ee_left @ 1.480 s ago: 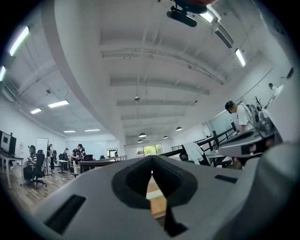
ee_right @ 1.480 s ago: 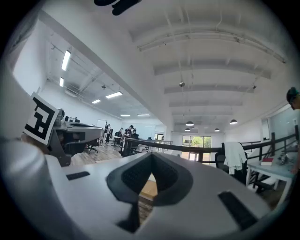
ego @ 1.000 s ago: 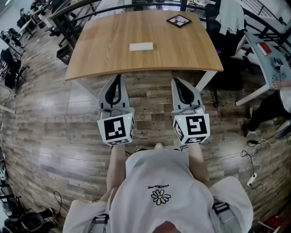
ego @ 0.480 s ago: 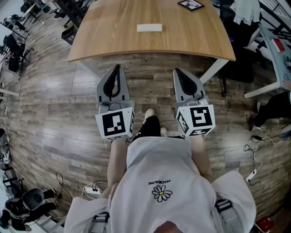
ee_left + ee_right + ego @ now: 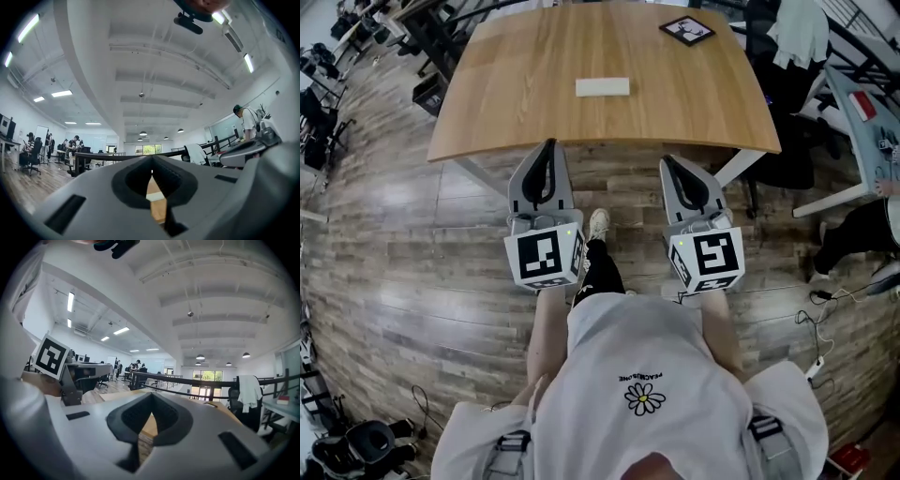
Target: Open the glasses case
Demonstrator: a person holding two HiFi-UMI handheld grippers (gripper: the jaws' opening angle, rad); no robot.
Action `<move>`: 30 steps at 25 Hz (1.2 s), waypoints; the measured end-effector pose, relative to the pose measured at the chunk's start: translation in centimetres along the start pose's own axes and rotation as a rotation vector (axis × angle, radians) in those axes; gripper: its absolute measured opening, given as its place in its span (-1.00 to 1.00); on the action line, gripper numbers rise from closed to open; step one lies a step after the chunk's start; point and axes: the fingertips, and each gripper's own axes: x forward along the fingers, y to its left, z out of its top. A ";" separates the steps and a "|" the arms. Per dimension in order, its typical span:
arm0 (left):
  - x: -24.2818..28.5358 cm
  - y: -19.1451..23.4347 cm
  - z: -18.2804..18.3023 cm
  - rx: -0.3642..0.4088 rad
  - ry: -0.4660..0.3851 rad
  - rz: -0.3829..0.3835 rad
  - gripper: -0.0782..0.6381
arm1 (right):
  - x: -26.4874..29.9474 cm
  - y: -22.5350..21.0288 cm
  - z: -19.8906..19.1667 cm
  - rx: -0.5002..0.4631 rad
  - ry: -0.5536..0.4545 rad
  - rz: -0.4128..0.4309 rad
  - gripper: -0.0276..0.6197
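Observation:
A long white glasses case point(image 5: 602, 87) lies flat near the middle of the wooden table point(image 5: 506, 103); a pale sliver of the case point(image 5: 154, 196) shows through the left gripper view. My left gripper point(image 5: 549, 145) is shut and empty, its tips at the table's near edge, well short of the case. My right gripper point(image 5: 667, 161) is shut and empty too, just before the same edge, to the right. In the right gripper view the right gripper point(image 5: 151, 411) points along the tabletop point(image 5: 149, 423).
A black-framed marker tile point(image 5: 686, 29) lies at the table's far right corner. A chair with a white garment point(image 5: 797, 33) stands at the right. Desks, chairs and seated people line the left wall. Cables point(image 5: 825, 319) trail on the wood floor.
Both grippers and the person have stepped toward the table; a foot has come forward between the grippers. Gripper tips now reach the table's near edge. Jaws stayed shut.

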 end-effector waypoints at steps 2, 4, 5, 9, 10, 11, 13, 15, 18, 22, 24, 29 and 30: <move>2.1 0.7 -0.7 -0.020 0.004 -0.015 -0.73 | 1.3 -1.0 0.1 -0.004 0.002 -0.026 -0.89; 4.6 1.3 -1.6 -0.026 0.008 -0.029 -0.73 | 3.0 -2.3 -0.6 0.005 0.014 -0.055 -0.89; 5.8 1.7 -2.2 -0.027 0.009 -0.035 -0.73 | 3.9 -3.0 -1.2 0.010 0.027 -0.069 -0.89; 11.1 3.5 -4.9 -0.043 0.024 -0.051 -0.73 | 8.4 -5.3 -3.6 0.024 0.081 -0.107 -0.89; 12.5 4.1 -5.3 -0.049 0.026 -0.053 -0.73 | 9.8 -5.8 -3.7 0.025 0.088 -0.111 -0.89; 13.8 4.8 -5.7 -0.054 0.026 -0.056 -0.73 | 11.3 -6.2 -3.7 0.024 0.092 -0.113 -0.89; 16.8 6.1 -6.1 -0.061 0.024 -0.068 -0.73 | 14.6 -7.1 -3.3 0.022 0.092 -0.115 -0.89; 19.6 7.4 -6.4 -0.063 0.025 -0.085 -0.73 | 17.9 -7.7 -3.0 0.022 0.097 -0.117 -0.89; 23.2 9.2 -6.4 -0.055 0.033 -0.110 -0.73 | 22.4 -8.7 -2.2 -0.011 0.116 -0.130 -0.89; 27.1 11.7 -6.7 -0.052 0.048 -0.124 -0.73 | 26.6 -10.3 -1.1 -0.011 0.125 -0.171 -0.89; 28.6 12.8 -7.2 -0.064 0.058 -0.114 -0.73 | 28.1 -10.9 -1.0 0.005 0.127 -0.175 -0.89; 31.0 14.2 -8.3 -0.062 0.087 -0.075 -0.73 | 30.6 -11.8 -1.9 0.004 0.148 -0.154 -0.89; 31.4 14.4 -8.5 -0.055 0.093 -0.060 -0.73 | 31.1 -12.0 -2.0 0.003 0.146 -0.144 -0.89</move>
